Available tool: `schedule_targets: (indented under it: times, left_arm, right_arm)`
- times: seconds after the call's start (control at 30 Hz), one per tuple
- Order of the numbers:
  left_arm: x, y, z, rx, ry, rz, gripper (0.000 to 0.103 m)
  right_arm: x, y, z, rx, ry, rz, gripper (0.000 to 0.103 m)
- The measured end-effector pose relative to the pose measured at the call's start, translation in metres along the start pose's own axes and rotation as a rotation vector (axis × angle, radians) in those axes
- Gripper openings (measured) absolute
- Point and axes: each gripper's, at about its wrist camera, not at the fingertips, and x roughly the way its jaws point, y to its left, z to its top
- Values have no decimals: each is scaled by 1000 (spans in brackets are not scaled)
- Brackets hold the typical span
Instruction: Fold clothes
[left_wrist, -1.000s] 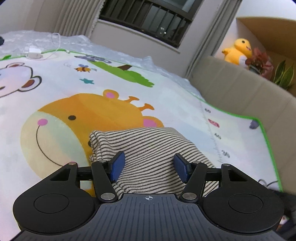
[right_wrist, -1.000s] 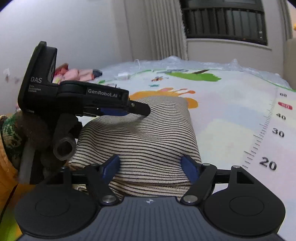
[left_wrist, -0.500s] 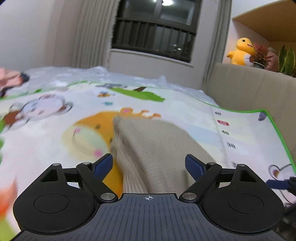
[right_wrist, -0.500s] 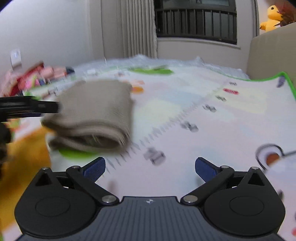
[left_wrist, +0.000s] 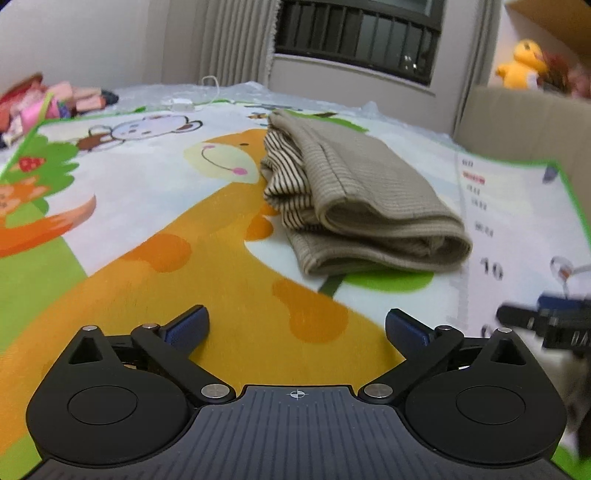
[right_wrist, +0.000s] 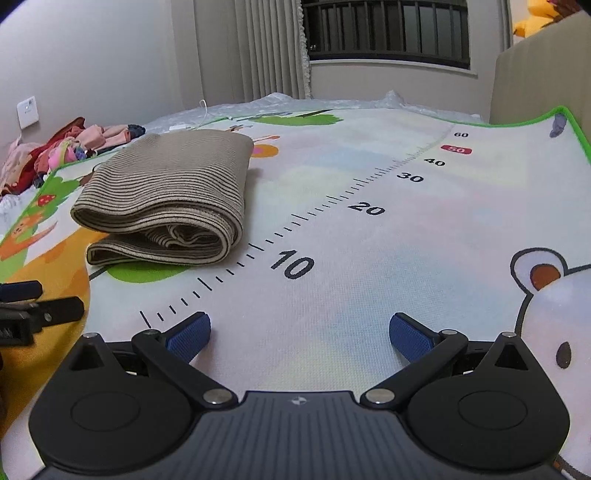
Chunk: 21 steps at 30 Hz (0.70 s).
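The striped garment is laid as a compact folded bundle on the play mat, over the printed giraffe and just left of the printed ruler scale. Its doubled edges are turned toward the near side, and a strip of inner striped layer is exposed at its left in the left wrist view. The bundle appears to be set there because the fold is judged complete; nothing is pressed against it and it keeps its shape unaided.

The left gripper is seen with nothing between its blue pads, and its jaws are opening to their widest. It is pointed downward across the mat, with the bundle ahead and slightly right, well apart from the fingertips. The right gripper is spread wide and empty as well, angled down over bare mat beside the ruler scale, with the bundle far to its left. Each gripper is glimpsed at the edge of the other's view.

A heap of clothes is left at the far left, beyond the mat's edge.
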Motion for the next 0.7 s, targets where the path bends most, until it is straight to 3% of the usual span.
schedule_targets:
  times: [0.13,0.23,0.7]
  left_arm:
    - [2,-12,-7,60,-13,48,103]
    - [4,-9,-8,42,-17,37,103]
    - [1,-7,-11,35,-48,26,103]
  right_arm:
    - [2,6,8,-34,-21,54,103]
    - [16,15,12,-72,24,16,103]
    - [13,9,7,-51,-7,36,103]
